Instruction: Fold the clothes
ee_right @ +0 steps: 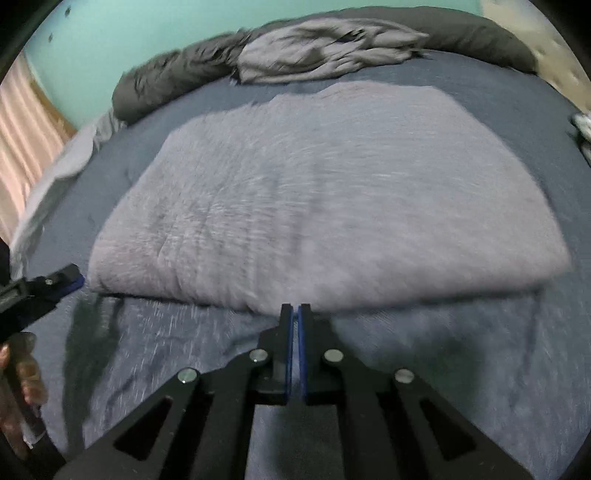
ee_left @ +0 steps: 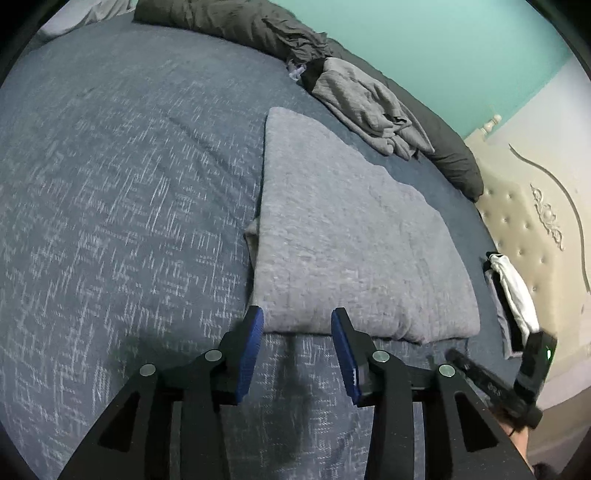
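In the left wrist view, the left gripper sits low in the frame with its blue pads standing apart, nothing pinched between them. The near edge of the folded grey garment lies just beyond the fingertips, spanning the gap without being pressed by either pad. The garment is a flat, fuzzy, roughly rectangular fold spread across the centre and right of the frame on the blue-grey bedspread, which shows a pale woven fleck.

A crumpled lighter grey piece of clothing lies in the upper centre, resting against a long dark grey rolled blanket that runs along the far edge of the bed. At the right edge a small black-and-white item lies near the cream tufted headboard, and the turquoise wall fills the upper right. The right gripper pokes in at the lower right (only its dark body is clear there).

In the right wrist view, the right gripper has its jaws pressed together, no cloth caught between them, its tips just at the near edge of the same garment, which fills the middle of the blurred frame. The left gripper's tip appears at the left edge beside the garment's near left corner, with the person's hand below it
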A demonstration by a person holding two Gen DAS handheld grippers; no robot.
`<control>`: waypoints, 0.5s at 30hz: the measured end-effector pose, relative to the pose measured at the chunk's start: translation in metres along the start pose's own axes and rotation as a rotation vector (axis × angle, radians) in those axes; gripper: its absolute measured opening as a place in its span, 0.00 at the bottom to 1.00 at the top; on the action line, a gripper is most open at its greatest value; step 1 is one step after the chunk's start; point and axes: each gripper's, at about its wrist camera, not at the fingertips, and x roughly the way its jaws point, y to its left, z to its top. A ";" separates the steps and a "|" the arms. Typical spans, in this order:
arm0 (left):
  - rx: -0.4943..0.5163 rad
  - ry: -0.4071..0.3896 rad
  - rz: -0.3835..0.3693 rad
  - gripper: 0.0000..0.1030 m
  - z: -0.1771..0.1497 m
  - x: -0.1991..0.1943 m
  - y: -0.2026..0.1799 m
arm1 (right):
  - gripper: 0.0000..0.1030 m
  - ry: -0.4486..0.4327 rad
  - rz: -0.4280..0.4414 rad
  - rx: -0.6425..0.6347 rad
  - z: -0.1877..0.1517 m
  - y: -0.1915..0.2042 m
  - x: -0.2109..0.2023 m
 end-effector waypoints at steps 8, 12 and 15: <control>-0.102 0.025 -0.022 0.60 -0.011 0.010 -0.004 | 0.03 -0.093 0.047 0.153 -0.026 -0.062 -0.042; -0.176 0.019 -0.024 0.60 -0.012 0.018 0.000 | 0.03 -0.111 0.077 0.202 -0.037 -0.083 -0.049; -0.238 -0.002 -0.032 0.60 -0.007 0.022 0.006 | 0.03 -0.122 0.099 0.228 -0.044 -0.098 -0.055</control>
